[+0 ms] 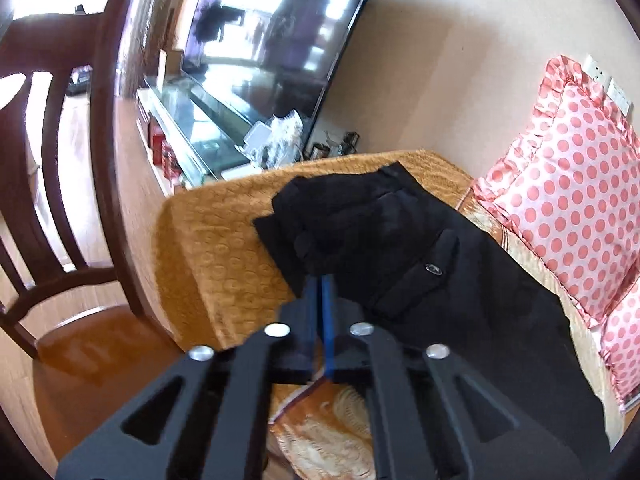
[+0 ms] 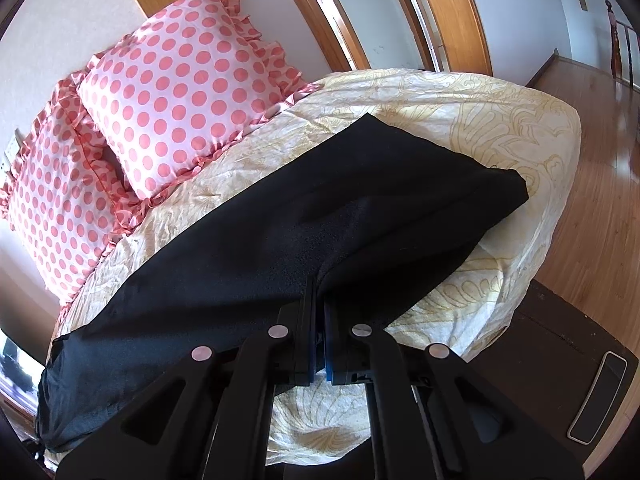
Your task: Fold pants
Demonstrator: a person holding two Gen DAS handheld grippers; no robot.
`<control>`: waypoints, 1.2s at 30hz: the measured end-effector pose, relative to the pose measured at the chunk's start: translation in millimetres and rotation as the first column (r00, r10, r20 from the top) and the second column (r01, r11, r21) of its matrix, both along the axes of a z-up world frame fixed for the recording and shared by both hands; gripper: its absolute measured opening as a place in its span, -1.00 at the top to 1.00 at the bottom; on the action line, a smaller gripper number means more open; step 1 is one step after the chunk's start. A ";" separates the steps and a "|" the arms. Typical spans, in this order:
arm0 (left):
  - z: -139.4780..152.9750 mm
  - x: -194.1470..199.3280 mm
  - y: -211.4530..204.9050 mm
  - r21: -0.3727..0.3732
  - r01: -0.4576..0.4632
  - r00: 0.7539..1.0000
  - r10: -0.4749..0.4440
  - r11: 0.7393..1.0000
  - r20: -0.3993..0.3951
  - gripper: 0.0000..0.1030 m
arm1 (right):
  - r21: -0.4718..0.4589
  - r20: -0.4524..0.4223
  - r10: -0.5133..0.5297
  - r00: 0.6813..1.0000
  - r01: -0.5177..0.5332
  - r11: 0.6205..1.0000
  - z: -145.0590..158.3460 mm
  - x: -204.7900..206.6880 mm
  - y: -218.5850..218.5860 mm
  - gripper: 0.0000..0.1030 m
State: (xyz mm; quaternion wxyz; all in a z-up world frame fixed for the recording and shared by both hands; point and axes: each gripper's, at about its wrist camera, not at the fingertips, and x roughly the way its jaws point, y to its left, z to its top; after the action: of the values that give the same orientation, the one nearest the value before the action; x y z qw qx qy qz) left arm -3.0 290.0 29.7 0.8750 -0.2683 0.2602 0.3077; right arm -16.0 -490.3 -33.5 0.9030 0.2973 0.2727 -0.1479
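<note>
Black pants (image 1: 420, 256) lie lengthwise on a bed, waist end with a pocket and small logo toward the orange blanket (image 1: 216, 240). My left gripper (image 1: 319, 280) is shut on the near edge of the pants by the waist. In the right wrist view the leg end of the pants (image 2: 320, 220) stretches across the pale yellow patterned bedcover (image 2: 480, 120). My right gripper (image 2: 318, 284) is shut on the near edge of the leg fabric, which is lifted into a fold there.
Pink polka-dot pillows (image 1: 568, 200) (image 2: 180, 92) lean against the wall behind the pants. A dark wooden chair (image 1: 60, 160) stands left of the bed. A TV (image 1: 280, 32) on a glass stand is beyond. A dark case (image 2: 560, 380) and wood floor (image 2: 600, 200) lie right.
</note>
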 end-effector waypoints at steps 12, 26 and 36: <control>44.0 -5.4 -62.2 0.297 0.051 0.999 -0.047 0.954 -0.021 -0.04 | -0.109 -0.032 -0.059 0.998 0.055 0.992 15.9 -24.5 -3.0 0.36; 13.6 57.7 -306.9 0.193 0.865 0.480 -0.876 0.463 -0.049 -0.50 | -0.429 -0.053 0.421 0.906 -0.401 0.809 39.3 42.5 117.3 0.36; -24.1 39.0 -311.0 0.187 0.903 0.414 -0.900 0.388 -0.134 -0.49 | -0.417 -0.155 0.486 0.860 -0.503 0.757 9.3 27.6 132.9 0.21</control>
State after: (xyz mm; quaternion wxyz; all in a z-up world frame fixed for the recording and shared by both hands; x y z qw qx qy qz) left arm 36.0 -21.0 5.5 0.9250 0.0203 0.3308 -0.1857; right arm 11.5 -357.4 -24.2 0.9478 -0.0021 0.3171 0.0320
